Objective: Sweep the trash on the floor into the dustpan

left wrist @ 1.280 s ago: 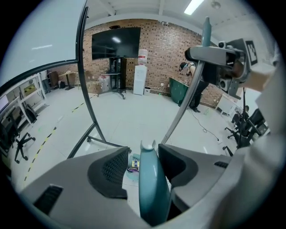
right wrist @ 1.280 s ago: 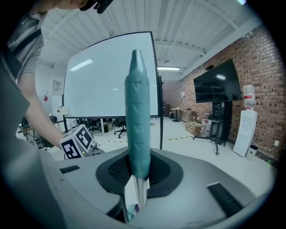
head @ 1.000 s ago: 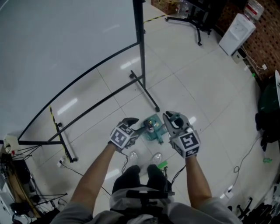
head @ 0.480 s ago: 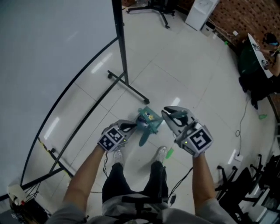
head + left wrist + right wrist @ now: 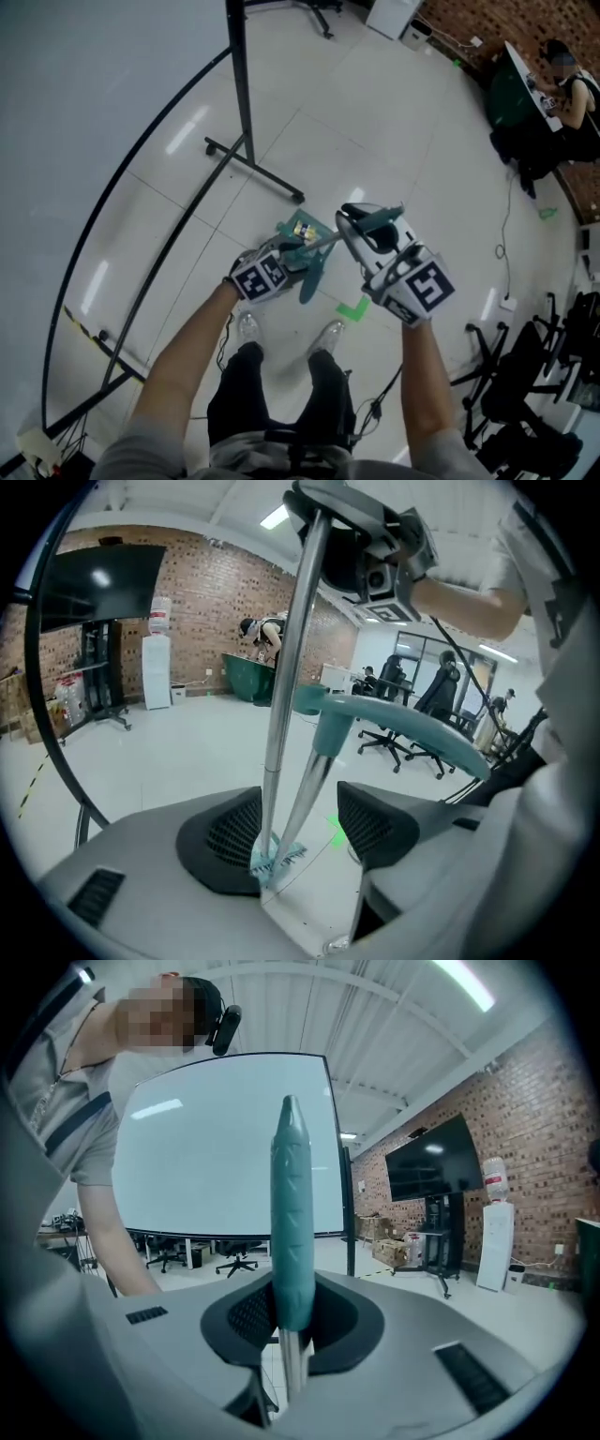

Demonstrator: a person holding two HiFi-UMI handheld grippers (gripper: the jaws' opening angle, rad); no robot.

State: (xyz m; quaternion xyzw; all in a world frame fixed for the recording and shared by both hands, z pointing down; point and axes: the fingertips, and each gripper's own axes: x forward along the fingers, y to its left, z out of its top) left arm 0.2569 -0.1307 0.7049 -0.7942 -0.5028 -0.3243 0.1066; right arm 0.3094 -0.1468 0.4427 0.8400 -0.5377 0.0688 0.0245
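The floor (image 5: 403, 122) is smooth and glossy, so we judge the first risk to be sliding: nothing braces the dustpan (image 5: 298, 231), which sits just ahead of the person's shoes, near the foot of the black stand (image 5: 239, 94). A hard push could drive the pan into that foot or skate it away.

The broom (image 5: 291, 649) runs from its teal bristles on the floor up to the right gripper (image 5: 292, 1321), whose jaws are pinching the teal grip. Held so far up, the head could swing wide and scatter the trash.

The left gripper (image 5: 300, 832) has just been opening its jaws. They are spread now, with both the broom's pole and the pole of the dustpan handle (image 5: 403, 726) standing between them, neither pressed. If they close here they may catch both poles, or the wrong one, and lock broom to pan.

Small bits (image 5: 302, 228) lie in the pan, too small to name; a tip would spill them.
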